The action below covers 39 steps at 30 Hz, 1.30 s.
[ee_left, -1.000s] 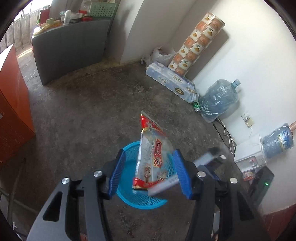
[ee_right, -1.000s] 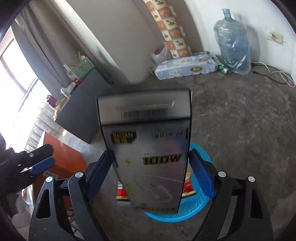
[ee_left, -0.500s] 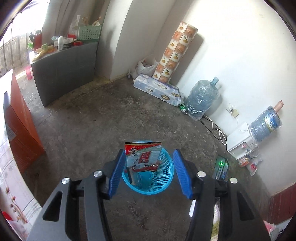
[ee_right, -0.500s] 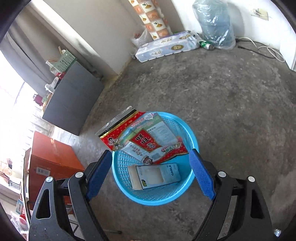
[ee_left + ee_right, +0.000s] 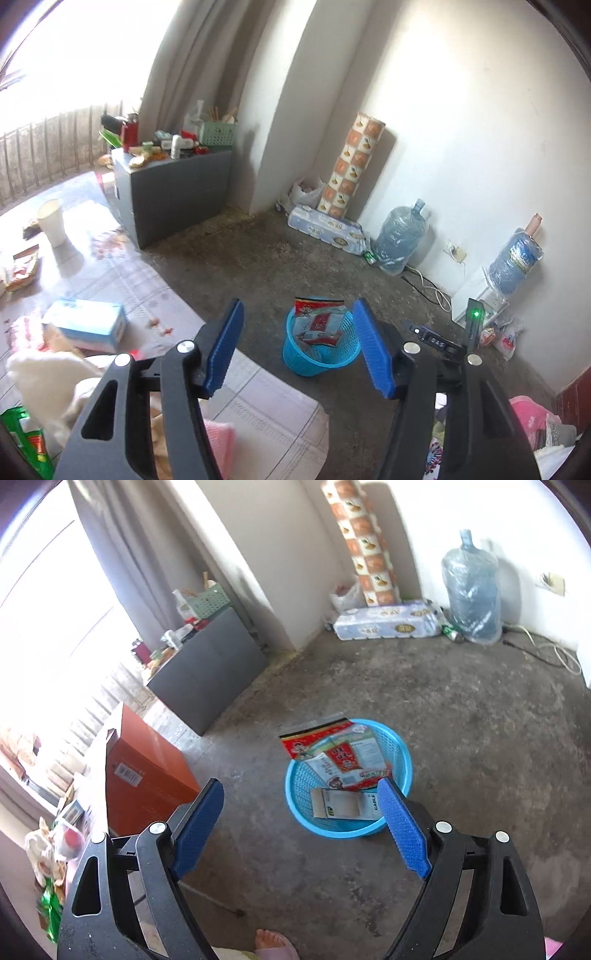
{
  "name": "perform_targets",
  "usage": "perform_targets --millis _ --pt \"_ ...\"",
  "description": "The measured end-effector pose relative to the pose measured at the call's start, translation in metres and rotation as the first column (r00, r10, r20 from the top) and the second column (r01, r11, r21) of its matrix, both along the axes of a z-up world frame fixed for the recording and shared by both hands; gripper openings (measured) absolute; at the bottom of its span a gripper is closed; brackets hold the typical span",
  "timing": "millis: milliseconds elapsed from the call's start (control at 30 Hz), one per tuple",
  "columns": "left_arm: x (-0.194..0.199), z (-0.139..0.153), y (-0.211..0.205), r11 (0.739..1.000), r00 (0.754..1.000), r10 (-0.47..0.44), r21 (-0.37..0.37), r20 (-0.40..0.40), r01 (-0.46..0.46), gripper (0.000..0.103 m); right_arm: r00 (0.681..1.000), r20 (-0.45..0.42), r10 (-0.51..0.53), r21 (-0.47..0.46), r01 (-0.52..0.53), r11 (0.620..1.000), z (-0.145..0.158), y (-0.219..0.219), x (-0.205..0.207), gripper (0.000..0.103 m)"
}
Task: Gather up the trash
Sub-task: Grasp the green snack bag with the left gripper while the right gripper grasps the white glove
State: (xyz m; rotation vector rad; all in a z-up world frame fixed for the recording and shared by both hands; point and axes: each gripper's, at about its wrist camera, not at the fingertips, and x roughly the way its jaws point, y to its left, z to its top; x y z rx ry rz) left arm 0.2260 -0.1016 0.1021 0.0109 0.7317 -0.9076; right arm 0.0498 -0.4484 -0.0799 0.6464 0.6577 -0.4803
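1. Left gripper (image 5: pixel 297 347): jaws wide apart, nothing between them. One second ago the red snack packet was passing between these jaws on its way down; half a second ago they were already empty.
2. Right gripper (image 5: pixel 301 825): jaws wide apart, empty. One second ago they gripped a grey box marked 100W; that box is no longer in them.
3. Blue basket (image 5: pixel 295 801) stands on the concrete floor (image 5: pixel 480 746). The snack packet (image 5: pixel 340 753) lies in it, tilted, its upper corner projecting over the rim. A pale cable box (image 5: pixel 345 804) lies flat in the basket, just beside the packet.
4. Left wrist view: basket (image 5: pixel 306 360) now appears farther off and smaller than half a second ago; packet (image 5: pixel 319 321) leans against its far wall. The view has pulled back and now takes in a worktop (image 5: pixel 155 295) with a pale patterned cloth, carrying a light blue box (image 5: pixel 86 323).
5. Right wrist view: basket sits more to the right between the jaws than half a second ago, partly behind the right finger.
6. Unchanged background: water bottle (image 5: pixel 471 590), pack of rolls (image 5: pixel 386 624), grey cabinet (image 5: pixel 207 679), orange cabinet (image 5: pixel 144 775).
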Motion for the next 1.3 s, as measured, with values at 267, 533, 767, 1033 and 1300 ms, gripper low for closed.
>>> perform_targets --millis 267,533,767,1033,1300 --pt "-0.043 0.003 0.138 0.968 0.970 0.243 -0.071 0.026 -0.241 0.062 0.987 0.082 0.142 -0.224 -0.121 0.967 0.068 0.086 -0.005 0.095" --pt "-0.098 -0.015 0.231 0.880 0.883 0.468 -0.100 0.030 -0.463 0.067 0.931 0.081 0.355 -0.382 -0.300 0.874 0.084 0.180 0.014 0.095" --pt "-0.126 -0.048 0.277 0.810 0.810 0.587 -0.002 0.018 -0.587 0.071 0.815 0.101 0.570 -0.243 -0.536 0.809 0.071 0.246 0.046 0.095" --pt "-0.117 -0.078 0.327 0.694 0.694 0.719 0.047 -0.036 -0.718 0.074 0.706 0.091 0.702 -0.178 -0.682 0.709 0.076 0.297 0.074 0.095" --pt "-0.022 -0.116 0.361 0.726 0.711 0.686 0.202 -0.156 -0.657 0.075 0.674 0.041 0.738 -0.163 -0.724 0.670 0.073 0.319 0.078 0.095"
